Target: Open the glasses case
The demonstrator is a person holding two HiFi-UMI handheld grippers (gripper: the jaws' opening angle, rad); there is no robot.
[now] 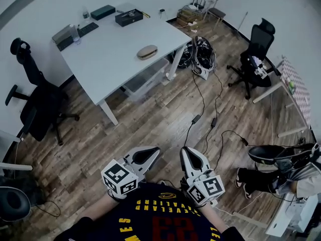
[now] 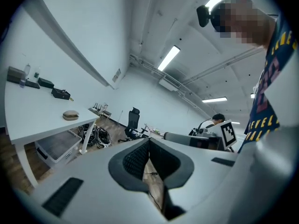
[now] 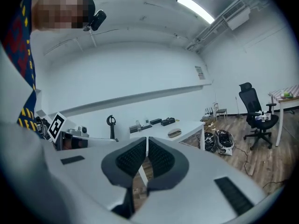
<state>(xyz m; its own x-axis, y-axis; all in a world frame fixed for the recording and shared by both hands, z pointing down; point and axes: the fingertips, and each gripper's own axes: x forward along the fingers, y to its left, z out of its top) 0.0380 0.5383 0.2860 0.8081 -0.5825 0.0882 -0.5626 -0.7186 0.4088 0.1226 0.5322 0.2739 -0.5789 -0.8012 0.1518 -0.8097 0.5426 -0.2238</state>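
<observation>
A tan oval glasses case (image 1: 147, 51) lies shut on the white table (image 1: 110, 59), near the table's right side. It also shows small and far off in the left gripper view, case (image 2: 70, 115), and in the right gripper view, case (image 3: 174, 133). Both grippers are held close to the person's body, well short of the table. My left gripper (image 1: 154, 152) is shut with nothing in it, its tips meeting (image 2: 149, 140). My right gripper (image 1: 186, 152) is shut and empty too, tips together (image 3: 147, 139).
A black box (image 1: 129, 17), a dark case (image 1: 103, 11), a keyboard (image 1: 75, 35) and a bottle (image 1: 75, 33) sit along the table's far edge. Office chairs stand at left (image 1: 37, 104) and right (image 1: 257, 49). Cables (image 1: 210, 114) trail over the wooden floor. A seated person (image 1: 281, 169) is at right.
</observation>
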